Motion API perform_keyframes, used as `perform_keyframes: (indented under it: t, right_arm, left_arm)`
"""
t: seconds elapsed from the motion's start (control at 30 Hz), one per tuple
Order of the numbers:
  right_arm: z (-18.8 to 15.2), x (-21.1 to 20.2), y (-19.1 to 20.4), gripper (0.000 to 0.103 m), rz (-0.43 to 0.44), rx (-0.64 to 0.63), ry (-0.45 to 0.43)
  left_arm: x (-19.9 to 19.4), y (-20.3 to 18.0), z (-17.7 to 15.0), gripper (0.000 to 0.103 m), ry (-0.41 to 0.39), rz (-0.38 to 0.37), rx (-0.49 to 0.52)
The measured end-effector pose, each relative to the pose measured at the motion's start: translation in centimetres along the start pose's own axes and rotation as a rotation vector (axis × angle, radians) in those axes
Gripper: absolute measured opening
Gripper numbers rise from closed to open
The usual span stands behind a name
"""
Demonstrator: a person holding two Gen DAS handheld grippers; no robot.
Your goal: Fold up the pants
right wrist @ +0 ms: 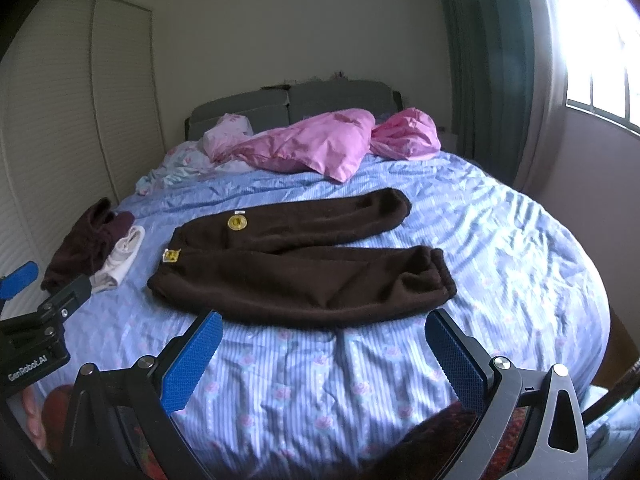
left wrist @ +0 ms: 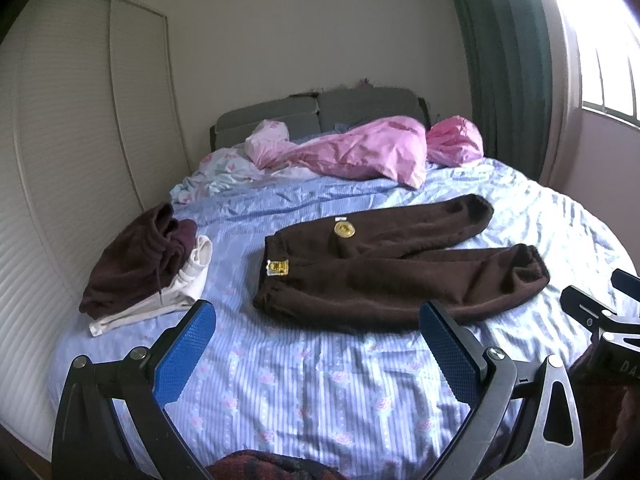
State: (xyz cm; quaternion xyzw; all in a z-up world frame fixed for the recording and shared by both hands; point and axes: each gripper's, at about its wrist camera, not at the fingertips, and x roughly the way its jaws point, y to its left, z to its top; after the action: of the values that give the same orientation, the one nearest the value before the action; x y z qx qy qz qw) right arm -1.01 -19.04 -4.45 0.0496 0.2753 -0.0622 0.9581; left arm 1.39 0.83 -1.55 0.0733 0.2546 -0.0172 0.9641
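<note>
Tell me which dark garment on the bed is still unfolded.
The brown pants mid-bed, legs spread flat; the other dark garment sits folded on the pile at left.

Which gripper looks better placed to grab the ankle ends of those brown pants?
Probably the right gripper: open, it faces the brown pants, whose cuffs lie on its side. The left gripper, also open, faces the waistband.

Yellow badges on pants point(left wrist: 396, 268): print too small to read. White garment point(left wrist: 188, 280) in pile at left mostly hidden under dark garment point(left wrist: 132, 264). Headboard point(left wrist: 320, 114) partly hidden behind pink bedding point(left wrist: 360, 152). Right hand-held gripper point(left wrist: 618, 300) cut off by right edge of left wrist view, finger gap unseen there. Red-dark cloth point(left wrist: 268, 468) cut by bottom edge, kind unclear. Window point(right wrist: 600, 40) blown out, nothing visible beyond bars.
</note>
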Motion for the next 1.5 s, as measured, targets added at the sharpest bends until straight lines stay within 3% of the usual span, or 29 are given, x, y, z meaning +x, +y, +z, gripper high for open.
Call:
perform_keyframes:
  t: [0.3, 0.5, 0.67, 0.87, 0.97, 1.13, 1.3, 1.33, 1.37, 1.5]
  right_arm:
    - [0.0, 5.7, -0.7, 0.103, -0.030, 0.101, 0.056]
    - [-0.4, 11.7, -1.9, 0.102, -0.076, 0.188, 0.149]
    - [-0.7, 16.3, -3.2, 0.100, -0.156, 0.254, 0.206]
    - [-0.6, 19.9, -3.1, 0.100, -0.164, 0.269, 0.232]
    - [-1.1, 21.8, -3.6, 0.094, -0.131, 0.315, 0.290]
    - [-2.7, 24.4, -4.4, 0.083, -0.123, 0.386, 0.368]
    - [-3.4, 26.0, -4.9, 0.072, -0.127, 0.412, 0.382]
    - [-3.4, 26.1, -4.8, 0.067, -0.138, 0.404, 0.378]
    - [-3.3, 26.1, -4.8, 0.066, -0.141, 0.398, 0.374]
    - [-2.9, 26.3, -4.9, 0.059, -0.124, 0.410, 0.369]
  left_arm:
    - [7.3, 0.9, 1.4, 0.103, 0.138, 0.019, -0.028]
    - [13.7, 0.9, 1.5, 0.103, 0.275, 0.011, -0.001]
    - [19.5, 1.2, 0.7, 0.103, 0.426, -0.023, -0.054]
    - [25.2, 1.8, -0.8, 0.103, 0.583, -0.075, -0.163]
    - [27.1, 1.9, -1.4, 0.103, 0.614, -0.073, -0.206]
    - [29.4, 1.6, -2.3, 0.099, 0.657, -0.047, -0.195]
    - [30.7, 2.7, -3.4, 0.092, 0.727, -0.072, -0.328]
    - [30.5, 3.1, -3.5, 0.086, 0.736, -0.080, -0.362]
    - [30.2, 3.6, -3.5, 0.082, 0.742, -0.093, -0.405]
    - [30.2, 5.4, -5.2, 0.080, 0.823, -0.178, -0.613]
